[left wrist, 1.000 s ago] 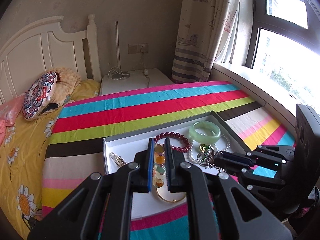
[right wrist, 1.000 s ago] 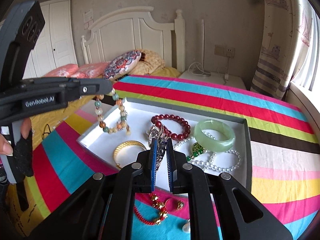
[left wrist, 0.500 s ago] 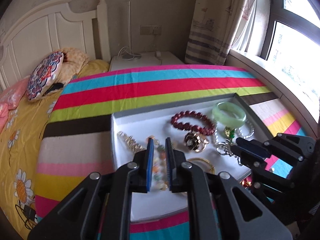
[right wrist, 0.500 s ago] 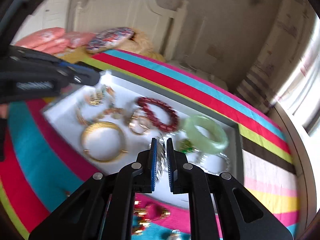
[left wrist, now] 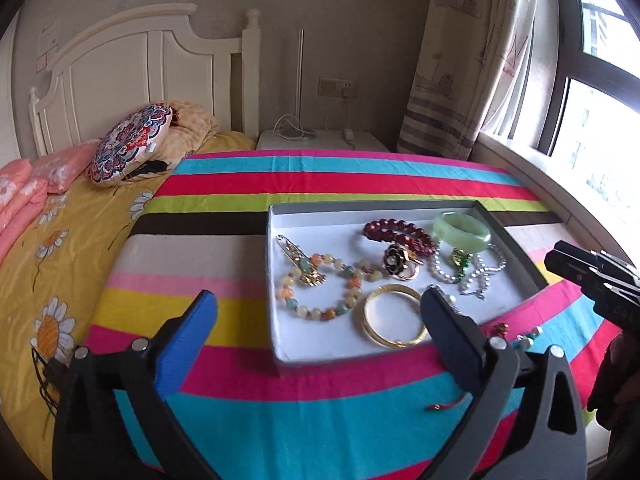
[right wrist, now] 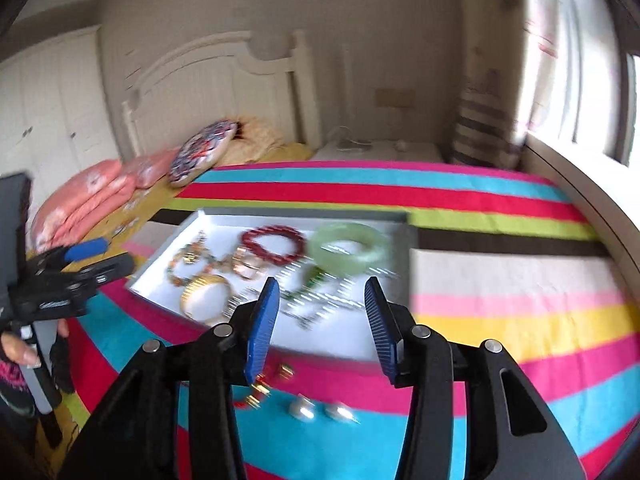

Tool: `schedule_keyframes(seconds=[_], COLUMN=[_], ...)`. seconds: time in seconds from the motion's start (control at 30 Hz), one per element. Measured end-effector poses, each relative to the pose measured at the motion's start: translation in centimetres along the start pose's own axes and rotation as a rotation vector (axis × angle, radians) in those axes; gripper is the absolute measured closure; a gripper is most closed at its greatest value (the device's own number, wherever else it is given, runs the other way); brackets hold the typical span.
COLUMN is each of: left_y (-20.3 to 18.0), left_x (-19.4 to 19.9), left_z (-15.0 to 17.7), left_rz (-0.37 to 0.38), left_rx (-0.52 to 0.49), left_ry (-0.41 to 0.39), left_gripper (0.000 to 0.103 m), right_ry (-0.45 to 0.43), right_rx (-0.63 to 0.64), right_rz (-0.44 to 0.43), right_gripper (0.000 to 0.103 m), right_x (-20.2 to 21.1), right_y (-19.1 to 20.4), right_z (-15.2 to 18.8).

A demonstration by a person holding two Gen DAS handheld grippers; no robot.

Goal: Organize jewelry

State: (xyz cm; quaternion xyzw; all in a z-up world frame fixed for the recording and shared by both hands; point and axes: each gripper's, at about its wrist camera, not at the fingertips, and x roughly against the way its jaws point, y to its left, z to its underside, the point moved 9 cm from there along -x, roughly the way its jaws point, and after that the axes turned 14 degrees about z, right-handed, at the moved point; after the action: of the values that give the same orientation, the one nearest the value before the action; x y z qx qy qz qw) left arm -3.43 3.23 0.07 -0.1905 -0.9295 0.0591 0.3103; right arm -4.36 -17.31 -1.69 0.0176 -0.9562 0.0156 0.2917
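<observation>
Striped bedspread [left wrist: 304, 400], pearl earrings [right wrist: 320, 412] right-view only

A shallow grey tray [left wrist: 276, 288] with a white floor lies flat on the striped bedspread. In it lie a red bead bracelet [left wrist: 398, 232], a pale green bangle [left wrist: 462, 230] at the far right, a black-and-gold flower ring [left wrist: 398, 260], a multicoloured bead bracelet [left wrist: 320, 288] overlapping a gold pin [left wrist: 298, 256], a gold bangle [left wrist: 394, 322] and pearl strands [left wrist: 468, 272]. Outside, near the front wall, lie two pearl earrings [right wrist: 320, 410] and small red-and-gold pieces [right wrist: 260, 390].
</observation>
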Motion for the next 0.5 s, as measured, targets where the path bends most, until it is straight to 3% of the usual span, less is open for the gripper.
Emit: schedule_keyframes(seconds=[0.17, 0.23, 0.33, 0.5], left_y=[-1.1, -1.1, -0.7, -0.5], left_x=[0.2, -0.8, -2.0, -2.2], left_z=[1.3, 2.3, 3.5, 3.8], left_rz=[0.015, 0.016, 0.002, 0.02], left_rx=[0.03, 0.041, 0.056, 0.074], left_ry=[-0.024, 0.008, 0.062, 0.06], left_gripper=[0.002, 0.002, 0.002, 0.002], right_ry=[0.048, 0.073, 0.08, 0.109], right_rx=[-0.044, -0.042, -0.047, 0.05], right_rz=[0.039, 0.038, 0.015, -0.031], right_gripper=[0.051, 0.051, 0.051, 0.051], right_x=[0.1, 0.1, 0.5, 0.9], right_y=[-3.4, -3.8, -3.7, -1.4], right_z=[2.6, 3.9, 4.6, 5.3])
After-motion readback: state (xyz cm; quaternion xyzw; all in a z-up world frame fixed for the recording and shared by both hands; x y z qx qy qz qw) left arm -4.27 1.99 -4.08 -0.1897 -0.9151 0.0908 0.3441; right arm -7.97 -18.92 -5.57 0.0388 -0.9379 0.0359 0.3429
